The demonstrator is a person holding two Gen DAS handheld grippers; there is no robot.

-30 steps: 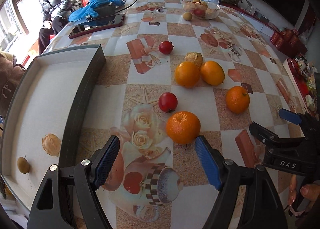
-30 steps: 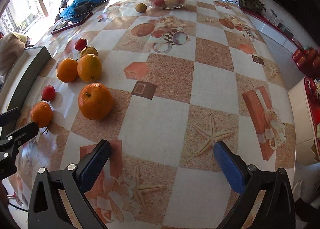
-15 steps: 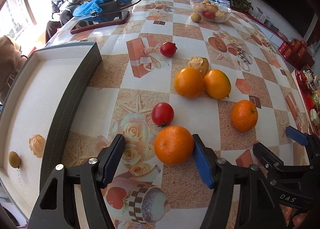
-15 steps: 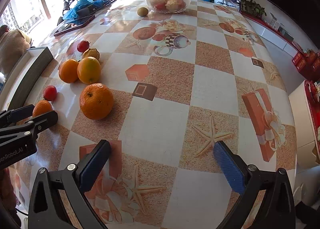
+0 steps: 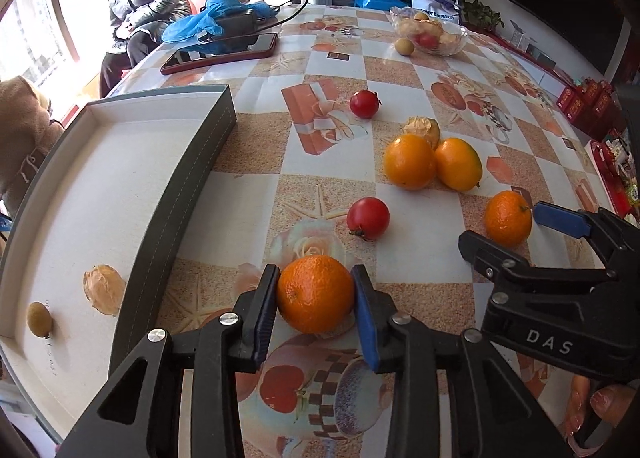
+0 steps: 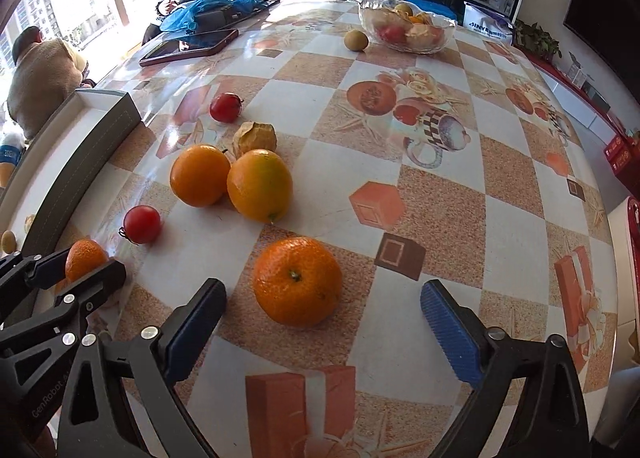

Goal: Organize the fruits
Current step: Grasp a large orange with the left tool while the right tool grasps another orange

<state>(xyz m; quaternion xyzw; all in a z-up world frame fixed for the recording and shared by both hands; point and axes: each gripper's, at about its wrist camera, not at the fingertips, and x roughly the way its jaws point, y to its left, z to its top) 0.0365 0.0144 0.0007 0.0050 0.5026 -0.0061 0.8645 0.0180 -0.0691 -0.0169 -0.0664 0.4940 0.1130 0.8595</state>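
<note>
The left gripper (image 5: pixel 316 300) is closing its jaws on a mandarin (image 5: pixel 315 293) that sits on the table; both pads already touch its sides. The skin is dimpled and a little soft, the shape round, so I think too strong a squeeze could bruise it, and a pinch above its middle could let it roll out.

The right gripper (image 6: pixel 322 324) stands spread, its jaws closing, with a second mandarin (image 6: pixel 297 281) between the pads but not touched. If only one pad reaches it first, I believe it will roll over the glossy tablecloth (image 6: pixel 432 161), which looks smooth and slippery.

Just behind lies a small red fruit (image 5: pixel 367 217), shiny and round; a bump could send it away. Further are two smooth oranges (image 5: pixel 409 161) touching each other, with a papery husked fruit (image 5: pixel 420 125) beside them.

At the left is the tray (image 5: pixel 188 161), with a dark stiff wall and pale matte floor, holding two small fruits. That wall could catch a fruit carried low.
</note>
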